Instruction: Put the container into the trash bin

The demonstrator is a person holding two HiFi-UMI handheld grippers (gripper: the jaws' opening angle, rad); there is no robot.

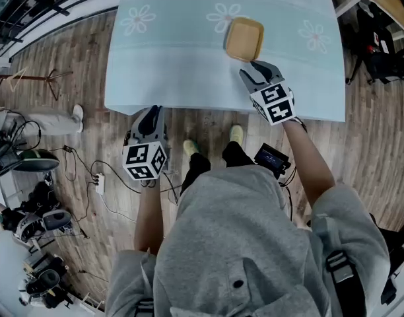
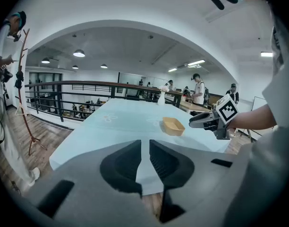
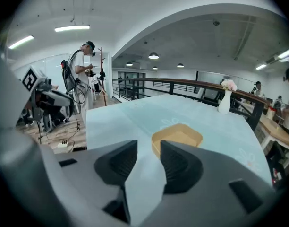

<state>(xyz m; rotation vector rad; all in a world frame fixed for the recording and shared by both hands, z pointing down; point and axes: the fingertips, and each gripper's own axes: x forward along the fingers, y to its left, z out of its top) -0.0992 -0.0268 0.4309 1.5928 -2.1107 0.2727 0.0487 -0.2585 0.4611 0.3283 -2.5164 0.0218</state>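
**Head view.** The container (image 1: 244, 38), tan, shallow and empty, sits flat on the pale blue surface (image 1: 175, 65), right of centre, beside a printed flower. The right tool (image 1: 256, 69) is over the surface's near right part. Its tips are just short of the container's near edge, and contact cannot be confirmed. The left tool (image 1: 150, 114) hangs off the surface's near edge, over the wooden floor (image 1: 70, 58), well apart from the container.

**Left gripper view.** The left tool (image 2: 145, 160) shows a narrow gap between its jaws, with nothing in it; only the surface's near edge shows beyond. The container (image 2: 173, 126) lies farther out and to the right on the surface (image 2: 116, 126). The right tool (image 2: 201, 122) points at it from the right, tips just beside its rim. A coat stand (image 2: 22, 89) stands on the floor at far left.

**Right gripper view.** The right tool (image 3: 148, 162) has its jaws spread wide, with nothing gripped and bare surface showing between them. The container (image 3: 177, 137) sits just ahead, and its near rim is partly hidden behind the right-hand jaw. A white vase (image 3: 224, 100) with flowers stands at the surface's far edge. The left tool (image 3: 45, 98) is visible at far left, beyond the surface's edge.
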